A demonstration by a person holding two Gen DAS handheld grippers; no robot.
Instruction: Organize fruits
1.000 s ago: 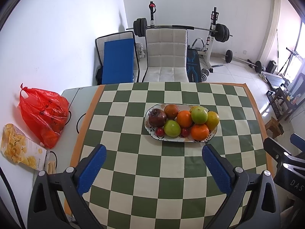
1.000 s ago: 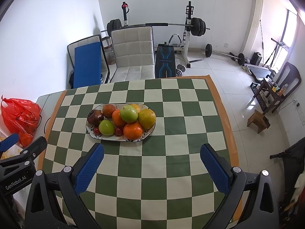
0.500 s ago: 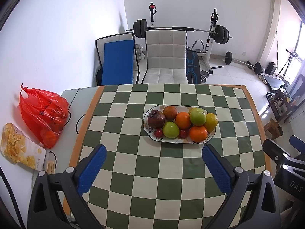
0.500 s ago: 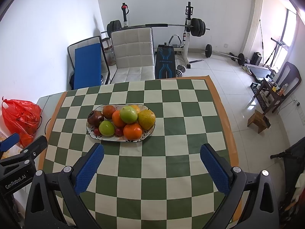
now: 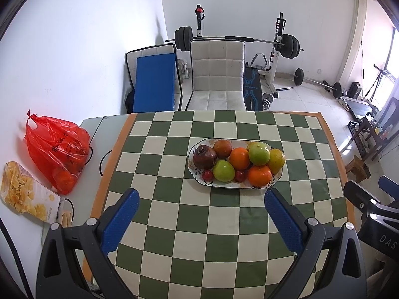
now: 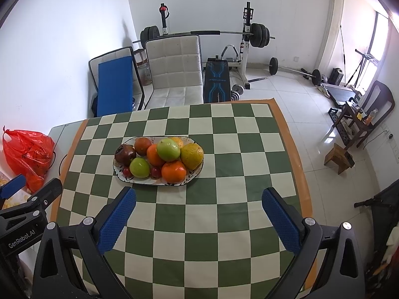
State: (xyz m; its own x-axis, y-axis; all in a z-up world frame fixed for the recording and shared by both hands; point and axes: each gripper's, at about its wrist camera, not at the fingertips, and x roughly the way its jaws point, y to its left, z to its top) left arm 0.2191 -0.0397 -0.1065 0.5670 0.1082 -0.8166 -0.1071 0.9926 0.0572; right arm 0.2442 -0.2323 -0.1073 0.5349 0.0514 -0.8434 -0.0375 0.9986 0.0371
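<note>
A green-and-cream checkered tablecloth (image 5: pixel 224 224) covers the table; a white quilted chair (image 5: pixel 216 74) stands at its far edge; a red plastic bag (image 5: pixel 57 149) sits off the cloth to the left; the oval plate (image 6: pixel 139 179) near the cloth's middle holds the piled fruits (image 6: pixel 159 158); the left gripper (image 5: pixel 199 220) and right gripper (image 6: pixel 198 220) hover short of it, jaws spread wide, gripping nothing

You see a green and cream checked cloth (image 5: pixel 199 224) with an orange edge, orange and green fruits (image 5: pixel 237 162), maybe red cherries, and a red bag (image 5: pixel 57 149).
</note>
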